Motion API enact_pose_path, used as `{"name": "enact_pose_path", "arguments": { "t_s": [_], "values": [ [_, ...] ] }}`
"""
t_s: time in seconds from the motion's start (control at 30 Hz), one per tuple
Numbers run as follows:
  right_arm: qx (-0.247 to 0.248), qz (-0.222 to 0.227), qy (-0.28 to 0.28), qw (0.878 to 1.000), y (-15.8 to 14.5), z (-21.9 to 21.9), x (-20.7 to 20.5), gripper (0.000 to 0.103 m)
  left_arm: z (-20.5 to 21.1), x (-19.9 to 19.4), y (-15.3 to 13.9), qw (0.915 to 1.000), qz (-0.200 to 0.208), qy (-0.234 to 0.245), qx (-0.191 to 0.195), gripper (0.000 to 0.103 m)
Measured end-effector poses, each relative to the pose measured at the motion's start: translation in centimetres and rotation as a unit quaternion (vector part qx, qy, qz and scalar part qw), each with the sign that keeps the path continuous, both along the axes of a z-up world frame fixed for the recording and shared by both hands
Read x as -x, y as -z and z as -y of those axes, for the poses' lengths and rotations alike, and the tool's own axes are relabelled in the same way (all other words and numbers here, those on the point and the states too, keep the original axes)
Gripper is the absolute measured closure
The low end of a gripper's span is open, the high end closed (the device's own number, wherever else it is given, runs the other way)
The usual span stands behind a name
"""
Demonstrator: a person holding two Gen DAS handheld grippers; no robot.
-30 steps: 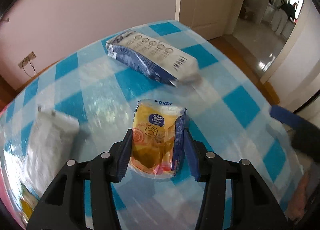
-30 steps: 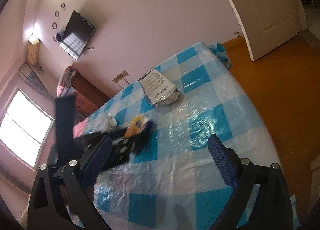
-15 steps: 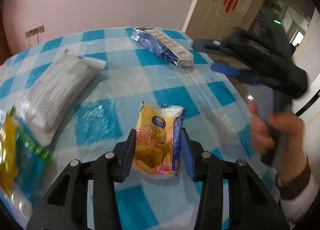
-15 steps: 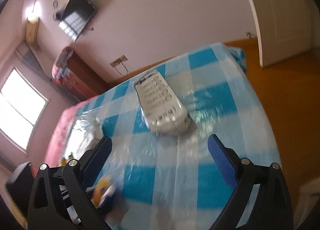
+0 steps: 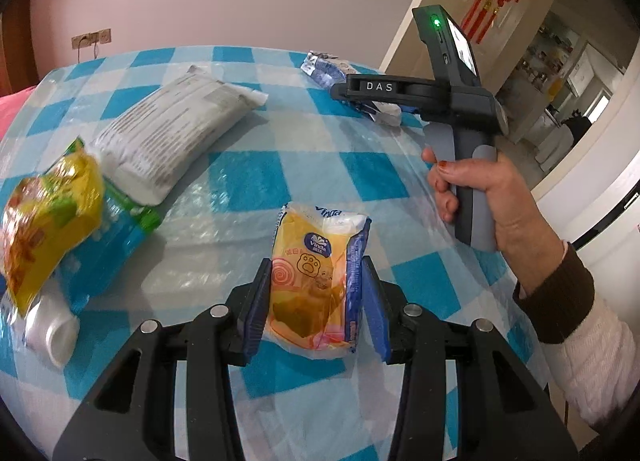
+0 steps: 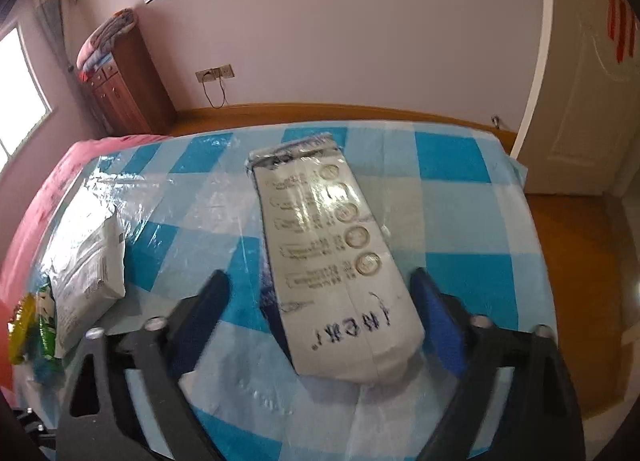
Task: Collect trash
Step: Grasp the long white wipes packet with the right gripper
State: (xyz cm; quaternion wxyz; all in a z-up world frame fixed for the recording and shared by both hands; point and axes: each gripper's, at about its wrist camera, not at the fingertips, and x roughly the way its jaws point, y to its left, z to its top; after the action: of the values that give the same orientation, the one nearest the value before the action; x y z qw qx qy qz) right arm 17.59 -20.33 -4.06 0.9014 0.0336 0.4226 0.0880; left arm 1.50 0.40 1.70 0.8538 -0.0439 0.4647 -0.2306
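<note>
**Trash pickup: table stock, both grippers**

- Left gripper [image 5: 314, 301]: jaws narrowed onto yellow tissue pack [image 5: 316, 281], pads touching both long sides; pack held, long axis running 12–6 along the fingers.
- Right gripper [image 6: 320, 313]: jaws wide, nothing held. White-and-blue pouch [image 6: 332, 257] lies between the fingers, near end at approx 6, far end at 12, axis tilted slightly toward 11. Blue pads flank it, gaps both sides; right pad nearer. Judgement: closing should catch the near end w/o re-aiming.
- Other items, left view: grey printed pouch [image 5: 172, 133] at 10; yellow-green snack bag [image 5: 48, 217] at 9; white bottle [image 5: 50, 333] at 8.
- Surface: blue-white check tablecloth [image 6: 460, 197] under glossy clear film; likely slippery.
- Room: wood floor, wall TV, wooden dresser, white door.
</note>
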Motion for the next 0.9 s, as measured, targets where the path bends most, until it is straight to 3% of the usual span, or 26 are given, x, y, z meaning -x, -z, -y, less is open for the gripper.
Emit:
{"name": "enact_pose_path", "arguments": {
  "t_s": [0.1,0.27,0.9],
  "values": [
    [0.027,0.003,0.003,1.000,0.0,-0.7,0.1,0.034,-0.6,0.3,0.0,1.0000,0.001,-0.007,0.002,0.058],
    [0.037,0.011,0.005,0.999,0.2,-1.2,1.0,0.036,-1.5,0.6,-0.3,0.9998,0.005,-0.018,0.007,0.058],
    [-0.031,0.039,0.007,0.999,-1.6,-1.0,11.3,0.038,-3.4,3.5,-0.7,0.9991,0.016,-0.036,0.016,0.058]
  ]
}}
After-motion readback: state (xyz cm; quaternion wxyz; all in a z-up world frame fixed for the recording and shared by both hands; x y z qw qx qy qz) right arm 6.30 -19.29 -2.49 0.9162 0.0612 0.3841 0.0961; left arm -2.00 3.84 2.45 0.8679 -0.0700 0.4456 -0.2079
